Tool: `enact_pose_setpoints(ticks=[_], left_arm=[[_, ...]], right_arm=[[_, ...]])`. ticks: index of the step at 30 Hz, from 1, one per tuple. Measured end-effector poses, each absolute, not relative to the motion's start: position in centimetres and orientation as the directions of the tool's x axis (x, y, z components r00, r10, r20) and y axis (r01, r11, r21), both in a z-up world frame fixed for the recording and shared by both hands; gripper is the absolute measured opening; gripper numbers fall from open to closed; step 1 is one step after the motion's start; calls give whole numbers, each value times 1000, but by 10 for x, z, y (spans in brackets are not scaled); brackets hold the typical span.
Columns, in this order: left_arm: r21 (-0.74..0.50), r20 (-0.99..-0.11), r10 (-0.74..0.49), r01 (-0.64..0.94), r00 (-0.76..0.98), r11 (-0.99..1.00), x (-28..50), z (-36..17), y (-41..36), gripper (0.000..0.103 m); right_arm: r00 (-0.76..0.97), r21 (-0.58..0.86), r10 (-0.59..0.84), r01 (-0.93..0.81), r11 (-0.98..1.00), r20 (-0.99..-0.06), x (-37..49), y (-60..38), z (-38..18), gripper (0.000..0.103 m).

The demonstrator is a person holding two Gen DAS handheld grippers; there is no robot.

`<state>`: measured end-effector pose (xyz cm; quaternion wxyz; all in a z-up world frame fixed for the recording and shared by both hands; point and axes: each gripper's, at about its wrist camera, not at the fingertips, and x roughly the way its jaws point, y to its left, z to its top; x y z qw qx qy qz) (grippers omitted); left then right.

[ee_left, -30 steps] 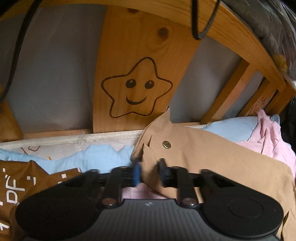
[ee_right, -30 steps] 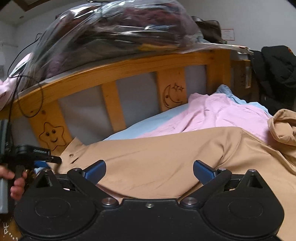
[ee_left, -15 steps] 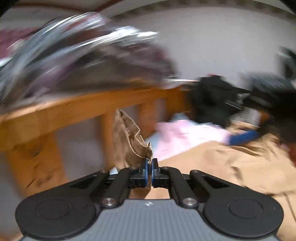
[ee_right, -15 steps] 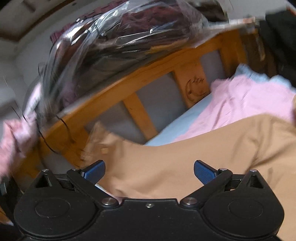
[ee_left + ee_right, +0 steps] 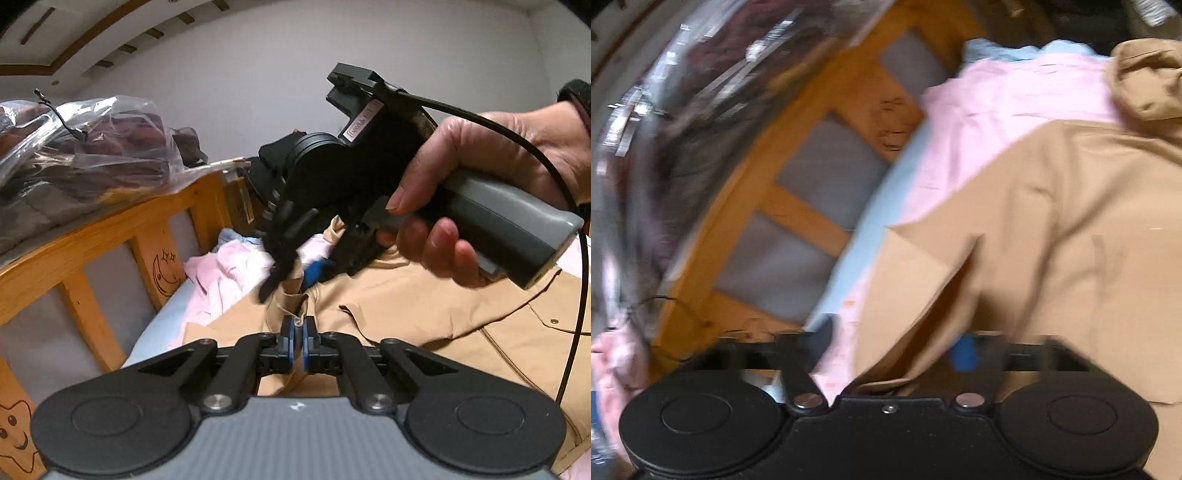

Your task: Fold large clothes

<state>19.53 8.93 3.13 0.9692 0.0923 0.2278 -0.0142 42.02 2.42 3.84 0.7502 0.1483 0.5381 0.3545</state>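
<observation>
A large tan jacket (image 5: 424, 306) lies spread on the bed over a pink garment (image 5: 229, 273). My left gripper (image 5: 296, 345) is shut on a corner of the tan jacket, and the pinched fabric stands up between its blue pads. My right gripper (image 5: 295, 280), held in a hand, hovers over the jacket just beyond the left one. In the blurred right wrist view the right gripper (image 5: 897, 349) is open, and a fold of the tan jacket (image 5: 1052, 229) lies between its fingers.
A wooden bed rail (image 5: 122, 236) with moon and star carvings runs along the left. A plastic bag of clothes (image 5: 81, 155) sits on top of it. A light blue sheet (image 5: 871, 221) shows beside the pink garment (image 5: 997, 107).
My left gripper closed on the jacket corner, lifted it and swung right towards the right gripper. My right gripper tilted down over the jacket and narrowed its opening.
</observation>
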Motion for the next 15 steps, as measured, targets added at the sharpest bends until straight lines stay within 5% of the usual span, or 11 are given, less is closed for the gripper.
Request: enact_pose_setpoints(ticks=[1,2,4,9,15], left_arm=[[161,-440,15,63,898,985,192,31,88,17],[136,-434,14,50,901,989,190,32,89,41],[90,-414,8,32,910,995,185,35,94,64],[69,-399,11,18,917,997,178,48,97,70],[23,-478,39,-32,877,999,202,37,121,78]], right_arm=[[178,593,683,-374,713,-709,421,23,39,4],[192,588,685,-383,712,-703,421,21,45,2],[237,568,697,-435,699,-677,423,18,67,1],[389,502,748,-565,655,-538,430,-12,165,1],[582,395,672,-544,740,-458,442,-100,247,1]])
